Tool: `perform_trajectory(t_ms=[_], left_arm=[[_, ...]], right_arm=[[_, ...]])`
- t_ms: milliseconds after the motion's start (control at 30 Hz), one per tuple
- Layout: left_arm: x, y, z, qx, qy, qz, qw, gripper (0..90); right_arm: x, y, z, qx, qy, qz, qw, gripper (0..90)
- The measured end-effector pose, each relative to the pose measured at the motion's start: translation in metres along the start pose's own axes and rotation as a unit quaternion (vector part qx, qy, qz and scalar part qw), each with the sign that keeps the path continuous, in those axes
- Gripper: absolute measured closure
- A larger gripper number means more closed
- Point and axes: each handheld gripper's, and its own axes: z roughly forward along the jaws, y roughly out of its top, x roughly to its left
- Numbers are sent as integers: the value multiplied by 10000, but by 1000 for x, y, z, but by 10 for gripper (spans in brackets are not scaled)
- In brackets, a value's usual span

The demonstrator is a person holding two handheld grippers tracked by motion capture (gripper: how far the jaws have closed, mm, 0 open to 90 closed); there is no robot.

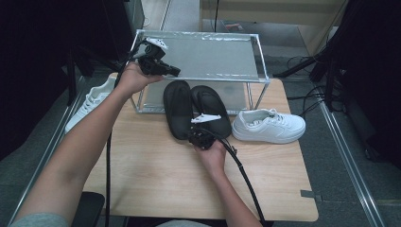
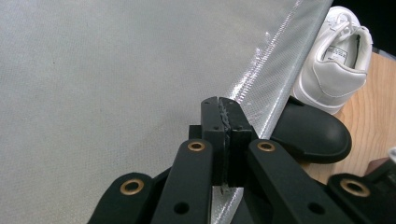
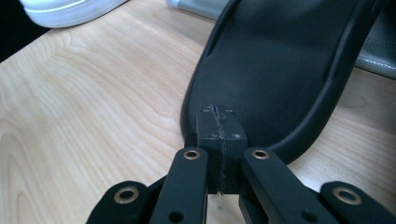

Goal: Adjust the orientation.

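Note:
Two black slippers (image 1: 178,108) (image 1: 211,109) lie side by side on the wooden table (image 1: 142,165), toes under a metal shoe rack (image 1: 208,56). My right gripper (image 1: 195,136) (image 3: 218,126) is shut with nothing between its jaws. Its tips sit at the heel rim of a black slipper (image 3: 280,60). My left gripper (image 1: 172,72) (image 2: 223,116) is shut and empty above the front left of the rack's mesh shelf (image 2: 102,84). Below the shelf's front rail I see a slipper toe (image 2: 313,135) and a white sneaker (image 2: 336,60).
A white sneaker (image 1: 269,126) stands on the table right of the slippers. Another white sneaker (image 1: 92,101) lies by the table's left edge. Cables (image 1: 241,168) trail from both grippers across the table. Dark gear and metal rails flank the table.

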Motion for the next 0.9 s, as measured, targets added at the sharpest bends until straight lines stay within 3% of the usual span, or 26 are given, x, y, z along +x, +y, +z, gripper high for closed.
perform_trajectory(t_ms=[133,200,333,467,900], left_arm=[[-4,2,0,58,111,120,9998,900],[-3,1,0,54,89,86,9999,900],[-1,1,0,13,17,18,10000,900],[-1,1,0,13,21,20,10000,900],[0,1,1,14,-3,-69,10000,900]], right_arm=[[4,-3,-7,4,89,-91,9999,900],[5,-6,-9,24,142,-113,9998,900],[6,-9,-10,72,4,-267,9996,900],[-1,-6,-7,49,0,-121,9999,900],[-2,20,26,-9,-207,-111,9997,900]])
